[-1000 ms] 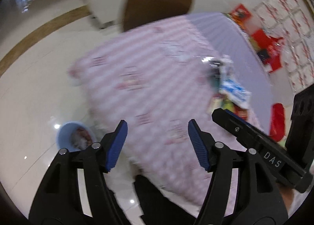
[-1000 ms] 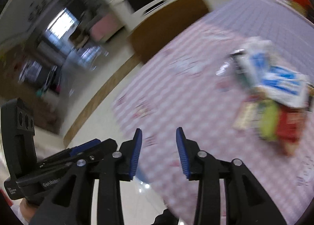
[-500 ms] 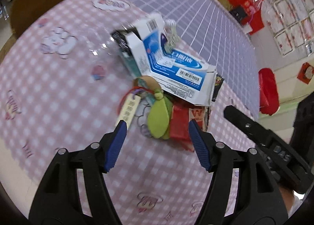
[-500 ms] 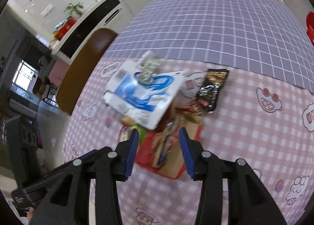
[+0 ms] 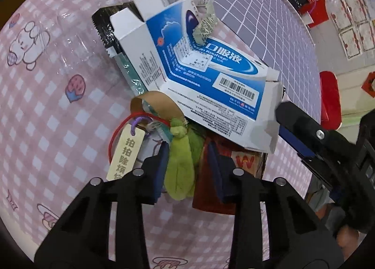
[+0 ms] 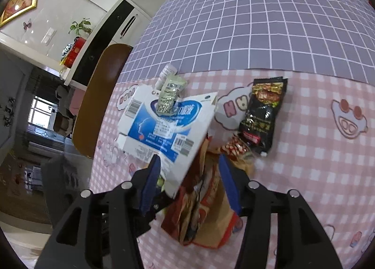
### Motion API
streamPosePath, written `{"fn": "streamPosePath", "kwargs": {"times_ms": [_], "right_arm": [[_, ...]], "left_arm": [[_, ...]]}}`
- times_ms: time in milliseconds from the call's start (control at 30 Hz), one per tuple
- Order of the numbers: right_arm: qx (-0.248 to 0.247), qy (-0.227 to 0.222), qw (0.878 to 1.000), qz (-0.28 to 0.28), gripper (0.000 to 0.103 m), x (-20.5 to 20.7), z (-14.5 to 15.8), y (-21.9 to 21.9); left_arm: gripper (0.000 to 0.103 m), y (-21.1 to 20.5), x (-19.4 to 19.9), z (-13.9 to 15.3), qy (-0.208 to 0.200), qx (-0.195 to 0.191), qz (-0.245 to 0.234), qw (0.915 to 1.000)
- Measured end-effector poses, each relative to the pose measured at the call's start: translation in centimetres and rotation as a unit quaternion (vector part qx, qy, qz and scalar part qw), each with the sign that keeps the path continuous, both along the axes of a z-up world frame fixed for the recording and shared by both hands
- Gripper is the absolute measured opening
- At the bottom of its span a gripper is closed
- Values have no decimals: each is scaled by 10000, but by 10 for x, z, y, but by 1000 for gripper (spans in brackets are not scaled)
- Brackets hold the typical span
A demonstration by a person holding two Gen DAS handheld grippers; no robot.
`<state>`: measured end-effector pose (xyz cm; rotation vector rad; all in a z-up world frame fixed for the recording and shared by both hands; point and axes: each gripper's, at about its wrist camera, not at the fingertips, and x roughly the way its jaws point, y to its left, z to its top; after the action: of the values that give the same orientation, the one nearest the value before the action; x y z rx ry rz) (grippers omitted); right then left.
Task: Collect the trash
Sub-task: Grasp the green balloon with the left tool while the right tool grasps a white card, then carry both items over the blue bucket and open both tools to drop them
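A pile of trash lies on the pink checked cloth (image 5: 46, 116). On top is a flattened white and blue carton (image 5: 211, 76) (image 6: 164, 123) with a crumpled slip (image 5: 204, 25) on it. My left gripper (image 5: 187, 147) points down at the pile's near edge. Its jaws are closing around a green fabric charm (image 5: 182, 170), with a thin gap still showing at the right pad. A wooden tag (image 5: 124, 151) on red string lies just left of it. My right gripper (image 6: 189, 161) is opening. A red and brown paper packet (image 6: 201, 210) and the carton's corner sit between its fingers, unpressed.
A black snack wrapper (image 6: 262, 116) lies right of the pile. Clear plastic film (image 5: 70, 41) lies to its left. The far half of the table has a purple grid cloth (image 6: 257, 23). A brown chair (image 6: 98, 100) stands at the table's edge. A red stool (image 5: 330, 98) is beyond.
Both grippers swept in from the table's edge and came down over the trash pile. The left jaws narrowed around the green charm. The right jaws widened over the red packet.
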<state>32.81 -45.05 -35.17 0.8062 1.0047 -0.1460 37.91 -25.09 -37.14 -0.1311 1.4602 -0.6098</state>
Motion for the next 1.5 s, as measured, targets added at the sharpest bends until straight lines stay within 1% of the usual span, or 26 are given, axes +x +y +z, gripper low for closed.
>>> {"fn": "streamPosePath", "kwargs": {"times_ms": [33,67,133,300,367,400,433,500,633,767,833,900,967,1067,1200,1333,1500], "right_arm": [[59,13,10000,-20,53,4,-3,-1],[121,40,9999,-50,53,8,-7,-2],[187,100,9997,-94,53,13,-13,-4],[291,233,9992,-169,53,25,-29,-6],[348,202,9991,-127,52,28,-32,-6],[317,199,9993,-84,40,30,-32,-5],[269,206,9994,-28,25,31,-31,-3],[310,166,9994,21,20,31,-27,-2],[85,-72,9999,118,13,25,1,8],[-291,-349,9983,352,12,15,33,25],[-568,-501,9960,469,12,9,51,41],[-695,-657,9939,544,12,4,66,53],[-723,-825,9921,615,12,-1,82,68],[-702,-960,9897,801,12,-6,97,92],[-656,-1031,9841,1292,12,-5,111,147],[-524,-982,9751,1918,12,-7,105,224],[-296,-765,9583,2736,12,-10,85,321]], "left_arm": [[28,1,2,-1,30,-27,7,10000],[21,1,3,-1,14,3,2,10000],[15,5,4,0,28,-36,17,10000],[11,18,-2,16,-174,-159,58,9997],[11,24,-4,25,-258,-214,84,9994],[10,29,-5,30,-297,-254,117,9992],[10,32,-5,34,-319,-269,154,9990],[10,40,-6,46,-403,-358,243,9982],[10,63,-10,70,-631,-510,413,9958],[10,93,-15,95,-845,-686,632,9921],[10,111,-18,105,-897,-810,767,9897],[10,125,-24,112,-931,-908,865,9877],[10,144,-30,121,-998,-1002,955,9853],[10,174,-40,135,-1138,-1087,1069,9817],[10,225,-54,148,-1240,-1169,1323,9764],[10,288,-75,148,-1311,-941,1650,9730],[10,378,-107,126,-1165,-563,2259,9655]]}}
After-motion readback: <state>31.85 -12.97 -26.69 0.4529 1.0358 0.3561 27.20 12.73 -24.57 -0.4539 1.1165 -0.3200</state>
